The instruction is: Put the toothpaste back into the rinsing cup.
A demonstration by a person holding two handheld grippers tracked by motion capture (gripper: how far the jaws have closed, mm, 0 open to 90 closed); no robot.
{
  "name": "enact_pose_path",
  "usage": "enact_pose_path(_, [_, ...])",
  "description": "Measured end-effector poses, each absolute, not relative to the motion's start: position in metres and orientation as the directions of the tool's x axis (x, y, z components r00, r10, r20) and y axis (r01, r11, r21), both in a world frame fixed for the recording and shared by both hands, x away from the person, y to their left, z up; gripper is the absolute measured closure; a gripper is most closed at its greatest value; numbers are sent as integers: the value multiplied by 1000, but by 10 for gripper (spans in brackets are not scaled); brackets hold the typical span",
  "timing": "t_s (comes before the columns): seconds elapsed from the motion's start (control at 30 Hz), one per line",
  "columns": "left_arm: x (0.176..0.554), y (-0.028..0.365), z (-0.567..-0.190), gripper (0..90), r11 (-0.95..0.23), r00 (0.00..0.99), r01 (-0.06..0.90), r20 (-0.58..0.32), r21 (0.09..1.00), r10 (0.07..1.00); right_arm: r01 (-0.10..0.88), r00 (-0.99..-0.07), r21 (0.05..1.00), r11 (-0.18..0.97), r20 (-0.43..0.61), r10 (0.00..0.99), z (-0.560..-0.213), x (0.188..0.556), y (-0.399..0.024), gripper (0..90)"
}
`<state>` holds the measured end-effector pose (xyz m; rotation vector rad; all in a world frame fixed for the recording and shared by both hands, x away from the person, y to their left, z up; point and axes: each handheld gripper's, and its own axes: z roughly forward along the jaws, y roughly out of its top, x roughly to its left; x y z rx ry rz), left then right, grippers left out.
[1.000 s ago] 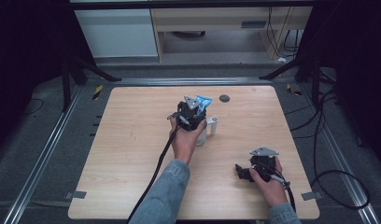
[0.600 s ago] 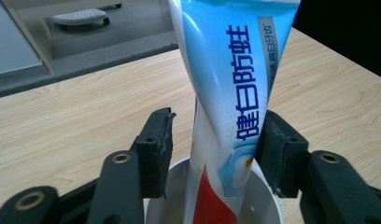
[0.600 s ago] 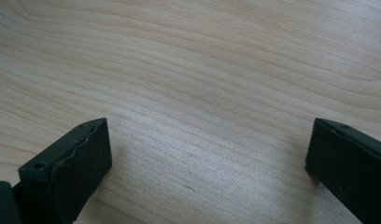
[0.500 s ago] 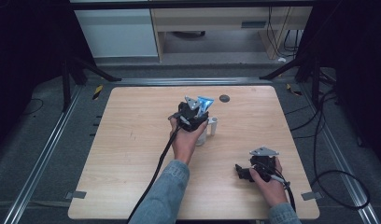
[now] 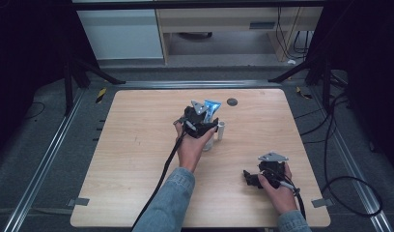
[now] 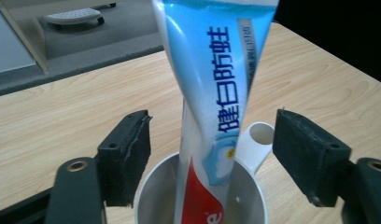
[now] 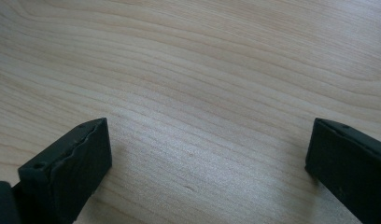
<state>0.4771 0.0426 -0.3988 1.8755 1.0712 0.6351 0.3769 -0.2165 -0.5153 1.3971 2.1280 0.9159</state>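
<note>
Pale wood of the table point(image 5: 137, 159) carries a white cup point(image 6: 200, 200) near its far edge. A toothpaste tube point(image 6: 212, 93) is stood upright inside this cup. Fingers of the left gripper point(image 6: 216, 154) have just been opened and are released, both clear of the tube, so placing seems done. Fingers of the right gripper point(image 7: 202, 172) are spread wide over bare wood, nearer than the cup, with nothing held.

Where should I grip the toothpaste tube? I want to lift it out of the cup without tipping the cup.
Grip the toothpaste tube on its flat blue upper body, above the white cup's rim, coming from above with the pads on the two broad faces. It stands nearly upright in the cup, leaning slightly, so a straight upward pull should probably clear it.
</note>
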Motion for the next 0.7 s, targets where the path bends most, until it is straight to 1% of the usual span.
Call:
enact_pose_path(0.1, [472,43,-394,233,-268,504,406,31,874,863,631,-398,726,273,1,917,-515,377,-217,5])
enact_pose_path(0.2, [467,43,-390,182,-268,506,397,34,878,862,631,-398,726,273,1,918,-515,377,-216,5])
enact_pose_path(0.33, [463,42,-387,142,-269,514,393,32,879,857,631,-398,726,273,1,917,-515,377,-216,5])
enact_pose_path(0.47, [461,41,-385,120,-275,522,396,32,876,853,631,-398,726,274,0,917,-515,377,-216,5])
enact_pose_path(0.7, [453,42,-381,113,-287,536,381,43,879,843,631,-398,726,273,1,917,-515,377,-216,4])
